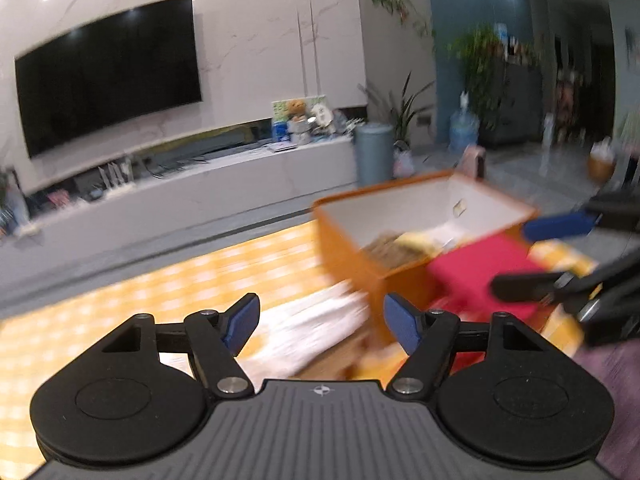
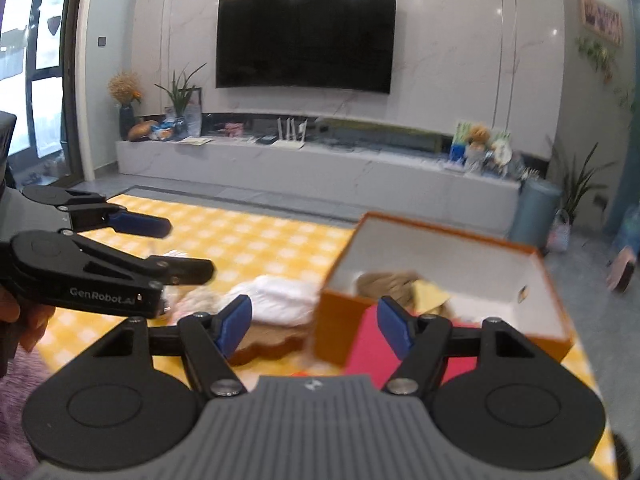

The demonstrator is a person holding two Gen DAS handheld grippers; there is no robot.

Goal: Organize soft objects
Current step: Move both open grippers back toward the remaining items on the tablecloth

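The left gripper [image 1: 320, 322] is held with its 2 blue-padded fingers [image 1: 242, 322] spread wide apart, nothing between them. The right gripper [image 2: 312, 326] is posed the same way, its 2 fingers [image 2: 394, 328] parted and gripping nothing. Seen from the left wrist camera, the right gripper sits ahead and to the right, fingers pointing leftward. Seen from the right wrist camera, the left gripper sits ahead and to the left, fingers pointing rightward, 1 above the other.
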